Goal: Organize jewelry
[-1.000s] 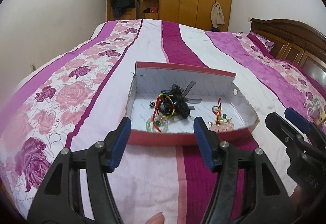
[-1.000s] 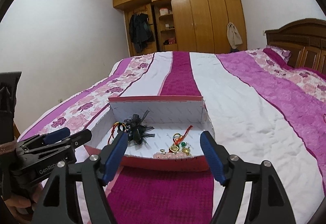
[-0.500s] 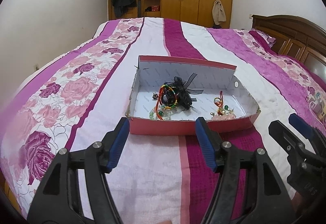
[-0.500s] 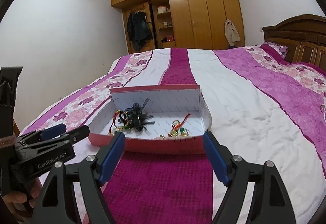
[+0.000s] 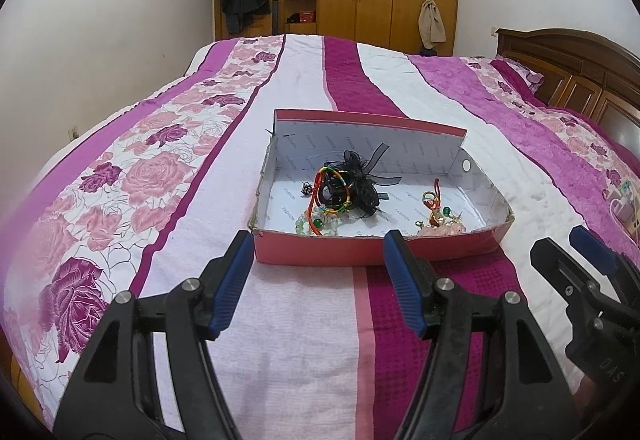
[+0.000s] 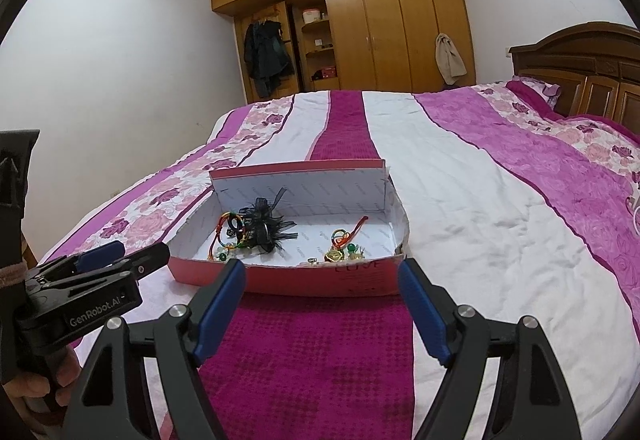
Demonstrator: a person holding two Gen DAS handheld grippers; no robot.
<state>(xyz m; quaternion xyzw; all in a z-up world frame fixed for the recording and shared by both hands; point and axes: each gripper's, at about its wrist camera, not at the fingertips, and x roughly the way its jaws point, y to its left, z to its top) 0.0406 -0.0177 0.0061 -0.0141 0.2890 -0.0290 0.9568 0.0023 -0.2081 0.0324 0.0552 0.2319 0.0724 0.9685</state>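
A shallow red box (image 5: 372,248) with a white inside lies on the bed. In it are a black ribbon bow (image 5: 362,175), a rainbow cord bracelet (image 5: 332,185), green beads (image 5: 316,226) and a gold and red charm (image 5: 434,205). The box (image 6: 320,278) and bow (image 6: 262,228) also show in the right wrist view. My left gripper (image 5: 320,272) is open and empty, just short of the box's near wall. My right gripper (image 6: 322,300) is open and empty, also short of the box. Each gripper shows in the other's view (image 5: 572,256) (image 6: 120,260).
The bed has a pink, white and magenta striped floral cover (image 5: 160,175). A wooden headboard (image 6: 580,59) is at the right, a wooden wardrobe (image 6: 380,19) at the far wall. Small items (image 5: 624,199) lie on the cover at the right edge.
Both grippers have drawn back and risen a little from the box, so it sits farther off. Both stay open. The jewelry has not moved.
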